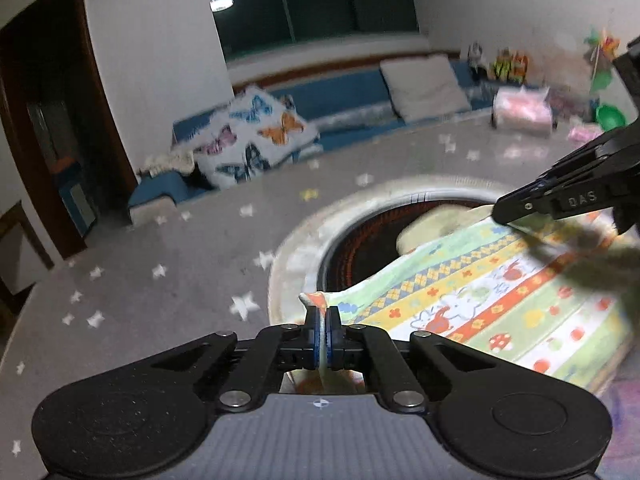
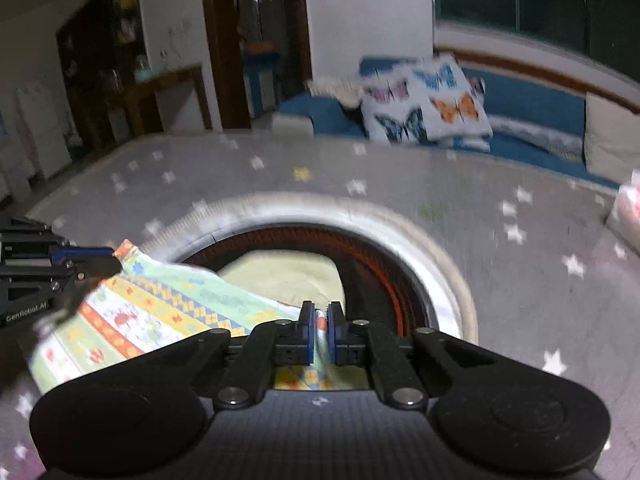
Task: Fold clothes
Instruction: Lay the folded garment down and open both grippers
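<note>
Jaws pinching striped cartoon-print garment (image 1: 480,300)

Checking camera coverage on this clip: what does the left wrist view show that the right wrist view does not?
Only the left wrist view shows the green bowl and toys along the far bench. Only the right wrist view shows the dark shelves by the doorway. Both show each claw shut on the patterned cloth, the round pit and the butterfly cushions.

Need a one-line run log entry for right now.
step: fold clothes | left gripper: shut on patterned cloth corner | right gripper: shut on opposite corner | cloth: over round heater
</note>
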Available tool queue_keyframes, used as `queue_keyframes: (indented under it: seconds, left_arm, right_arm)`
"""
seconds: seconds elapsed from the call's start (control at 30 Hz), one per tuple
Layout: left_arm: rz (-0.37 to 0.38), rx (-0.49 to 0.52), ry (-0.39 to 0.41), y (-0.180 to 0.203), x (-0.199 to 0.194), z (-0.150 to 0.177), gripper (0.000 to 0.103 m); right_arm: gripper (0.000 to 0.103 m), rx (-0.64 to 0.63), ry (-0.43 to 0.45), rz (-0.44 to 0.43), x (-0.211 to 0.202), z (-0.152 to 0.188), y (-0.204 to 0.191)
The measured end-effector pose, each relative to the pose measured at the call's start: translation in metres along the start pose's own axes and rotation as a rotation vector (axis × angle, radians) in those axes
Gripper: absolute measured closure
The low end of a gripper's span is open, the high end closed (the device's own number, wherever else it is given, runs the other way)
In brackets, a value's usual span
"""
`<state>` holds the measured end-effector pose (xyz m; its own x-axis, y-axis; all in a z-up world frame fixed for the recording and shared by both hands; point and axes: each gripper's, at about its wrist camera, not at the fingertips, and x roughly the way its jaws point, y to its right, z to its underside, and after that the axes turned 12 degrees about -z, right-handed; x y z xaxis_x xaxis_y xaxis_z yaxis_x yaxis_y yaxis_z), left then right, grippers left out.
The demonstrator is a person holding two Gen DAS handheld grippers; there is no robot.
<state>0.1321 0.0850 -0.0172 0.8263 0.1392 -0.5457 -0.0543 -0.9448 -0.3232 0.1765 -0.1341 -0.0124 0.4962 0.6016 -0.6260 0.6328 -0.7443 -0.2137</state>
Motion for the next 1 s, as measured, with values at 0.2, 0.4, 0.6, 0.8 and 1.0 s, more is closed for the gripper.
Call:
queue_keyframes:
  seconds: [0.2,0.4,0.6,0.8,1.0]
  left_arm:
    - [-0.022,-0.003,-0.009,0.0,0.0,0.0,0.079]
    - [0.013,-0.043,0.042,0.01,-0.015,-0.014,0.035]
    - [0.019,-0.058,0.005,0.029,0.001,-0.026,0.018]
    - [-0.012,-0.079,-0.052,0.034,0.021,-0.037,0.007]
    - [-0.037,-0.078,-0.103,0.034,0.034,-0.032,0.003]
  right_arm:
    - [0.091,0.001,0.023,0.0,-0.015,-0.002,-0.002]
    - [0.087,-0.035,0.012,-0.074,-0.014,-0.003,-0.019]
    - [0.087,-0.026,-0.031,-0.055,0.011,0.004,-0.016]
    - [0.087,-0.028,-0.044,-0.058,0.014,0.005,-0.011]
    - [0.086,-0.077,-0.047,-0.055,0.002,0.005,-0.022]
